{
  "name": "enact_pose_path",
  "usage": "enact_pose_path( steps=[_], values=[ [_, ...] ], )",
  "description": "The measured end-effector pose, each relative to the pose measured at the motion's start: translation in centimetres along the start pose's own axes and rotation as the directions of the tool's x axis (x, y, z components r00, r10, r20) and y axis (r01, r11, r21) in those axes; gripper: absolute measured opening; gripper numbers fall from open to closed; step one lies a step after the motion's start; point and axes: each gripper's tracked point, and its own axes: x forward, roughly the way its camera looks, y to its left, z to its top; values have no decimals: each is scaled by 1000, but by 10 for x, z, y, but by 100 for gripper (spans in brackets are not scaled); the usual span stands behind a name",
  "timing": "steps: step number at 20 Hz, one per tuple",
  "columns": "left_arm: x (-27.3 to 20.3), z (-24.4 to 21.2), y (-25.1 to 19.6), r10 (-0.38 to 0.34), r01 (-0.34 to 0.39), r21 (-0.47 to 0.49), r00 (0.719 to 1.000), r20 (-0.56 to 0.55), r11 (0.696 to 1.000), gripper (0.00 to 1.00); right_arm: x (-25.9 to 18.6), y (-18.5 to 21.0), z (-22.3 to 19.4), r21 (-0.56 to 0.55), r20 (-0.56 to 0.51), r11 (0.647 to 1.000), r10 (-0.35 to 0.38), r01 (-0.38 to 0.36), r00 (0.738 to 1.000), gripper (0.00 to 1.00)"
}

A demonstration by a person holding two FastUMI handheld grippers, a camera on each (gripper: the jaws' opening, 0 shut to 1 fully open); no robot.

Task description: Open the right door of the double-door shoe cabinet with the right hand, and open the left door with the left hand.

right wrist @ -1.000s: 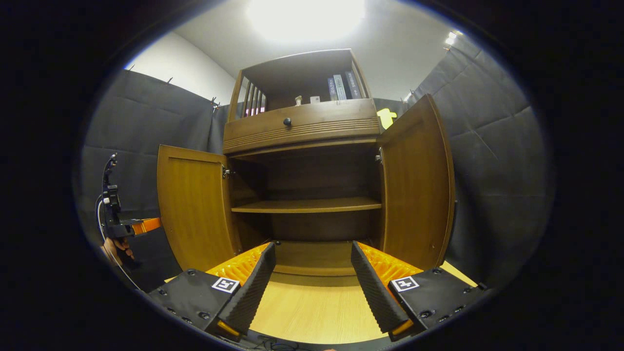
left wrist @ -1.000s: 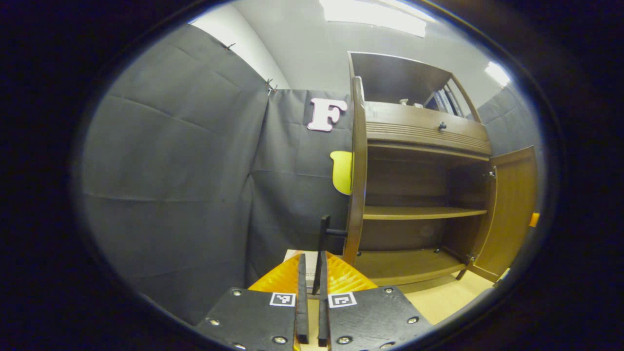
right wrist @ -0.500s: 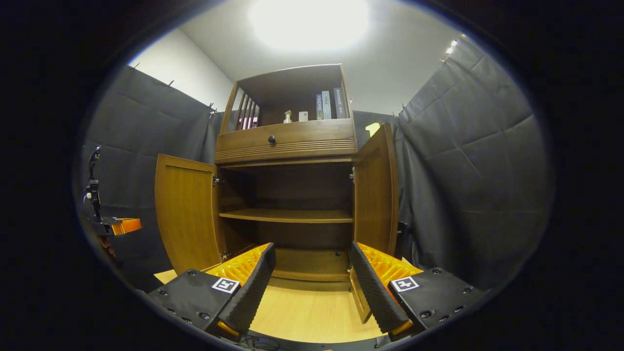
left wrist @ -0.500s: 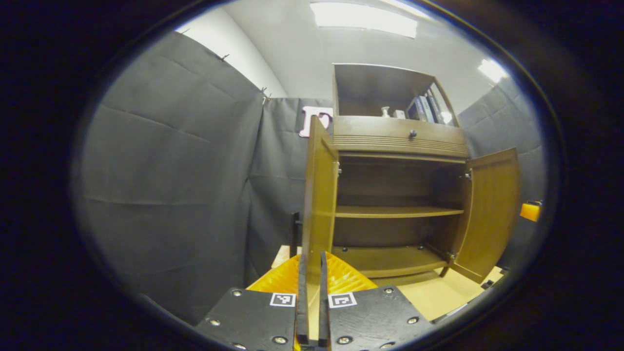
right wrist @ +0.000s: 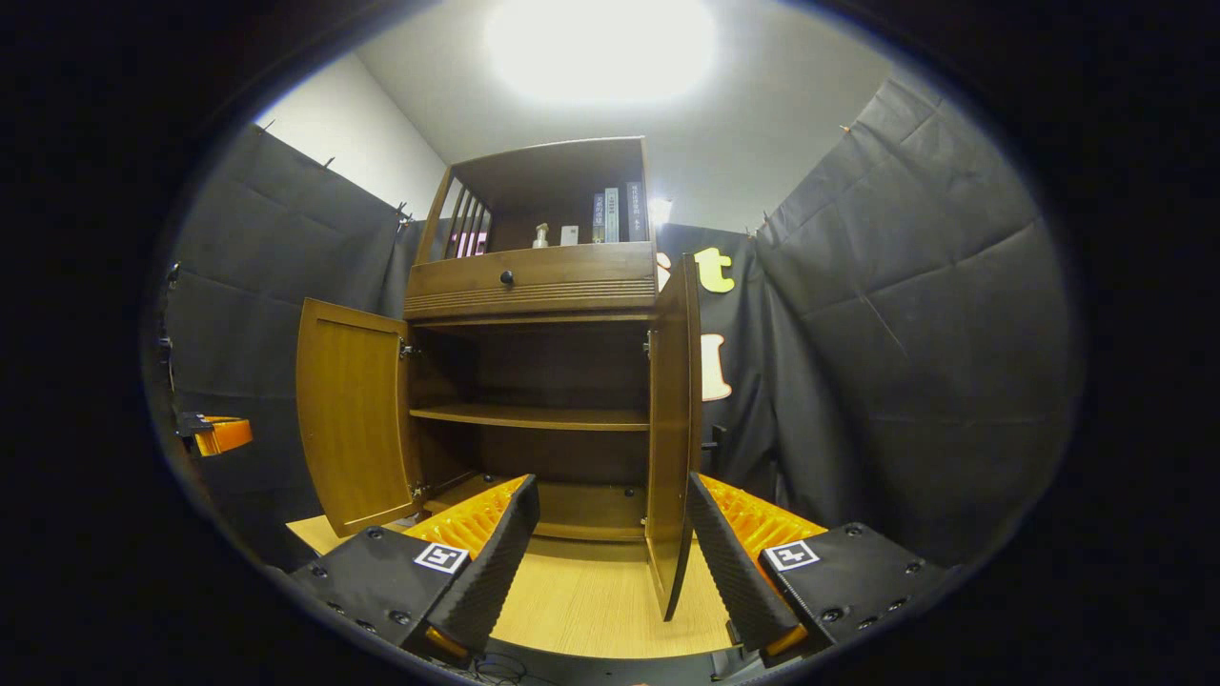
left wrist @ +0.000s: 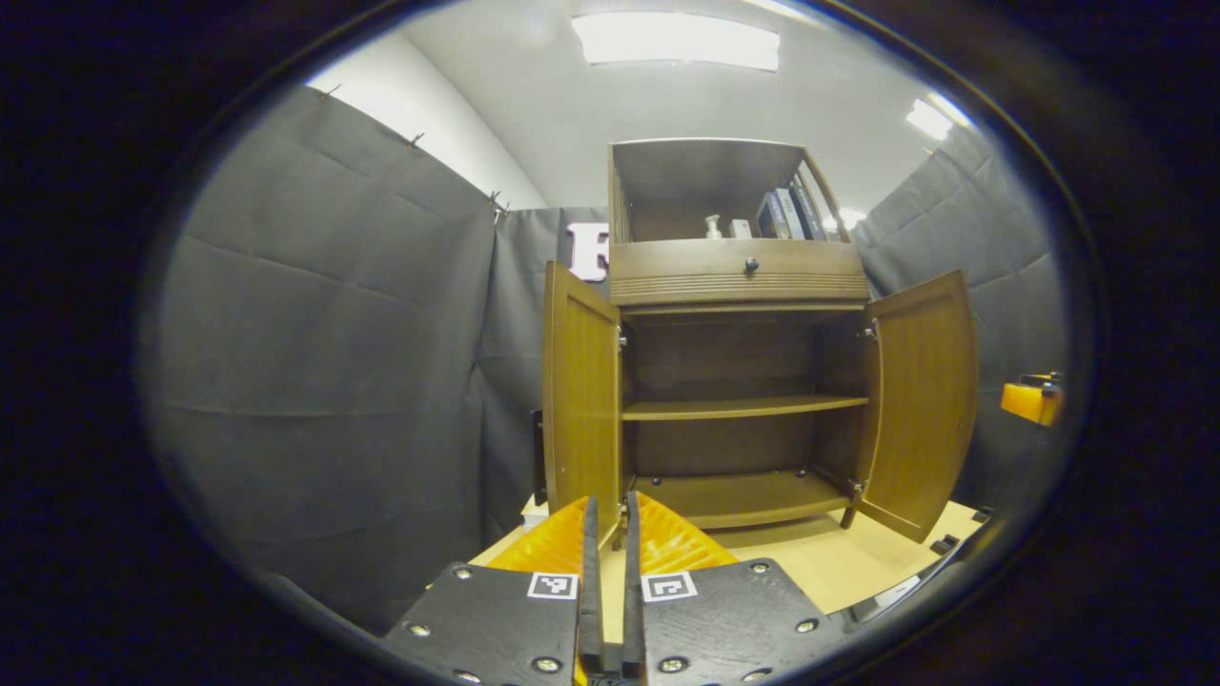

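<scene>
Backing off since a second ago: both grippers sit farther from the brown wooden double-door shoe cabinet (left wrist: 739,381), which now looks smaller in both views. Left gripper (left wrist: 608,581) had its fingers together next to the black bar handle on the left door's edge; now they stay nearly together with only a thin slit between them, gripping nothing, and the left door (left wrist: 581,391) stands clear beyond the tips, swung wide open. Right gripper (right wrist: 610,562) keeps its fingers spread wide apart, holding nothing; the right door (right wrist: 675,429) has turned edge-on in the right gripper view, reaching down between the fingertips, contact not clear. Right door shows open in the left gripper view too.

Cabinet stands on a light wooden floor (right wrist: 591,600). Lower compartment: one wooden shelf (left wrist: 743,408) and a bottom board, both bare. Above it a drawer front with a small dark round knob (left wrist: 751,264). Top open compartment holds upright books (right wrist: 610,214) and small pale items (right wrist: 553,233), too small to identify
</scene>
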Motion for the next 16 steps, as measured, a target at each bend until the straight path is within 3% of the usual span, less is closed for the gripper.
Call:
enact_pose_path(
  steps=[1,2,7,12,13,15,16],
  values=[
    [-1,4,2,11,-10,-7,1000,12,1000,10,-1,-2,1,4,-1,1000,-2,2,1000,97],
    [-1,4,2,9,-8,-20,1000,14,1000,16,-1,-3,1,9,-3,1000,-1,1,1000,97],
    [-5,-1,8,37,-37,-18,999,-3,999,92,2,-3,4,7,-1,1000,5,-5,1000,97],
    [-5,2,7,19,-19,5,1000,1,1000,92,6,-2,3,12,-5,1000,5,-5,1000,97],
    [-5,3,7,18,-18,8,1000,4,1000,92,6,-2,4,13,-6,1000,2,-2,1000,92],
    [-3,4,8,19,-19,6,1000,10,1000,92,6,-4,4,16,-6,1000,-1,1,1000,92],
    [-3,5,9,24,-24,3,1000,16,1000,92,7,-4,4,19,-7,1000,-2,2,1000,97]
  ],
)
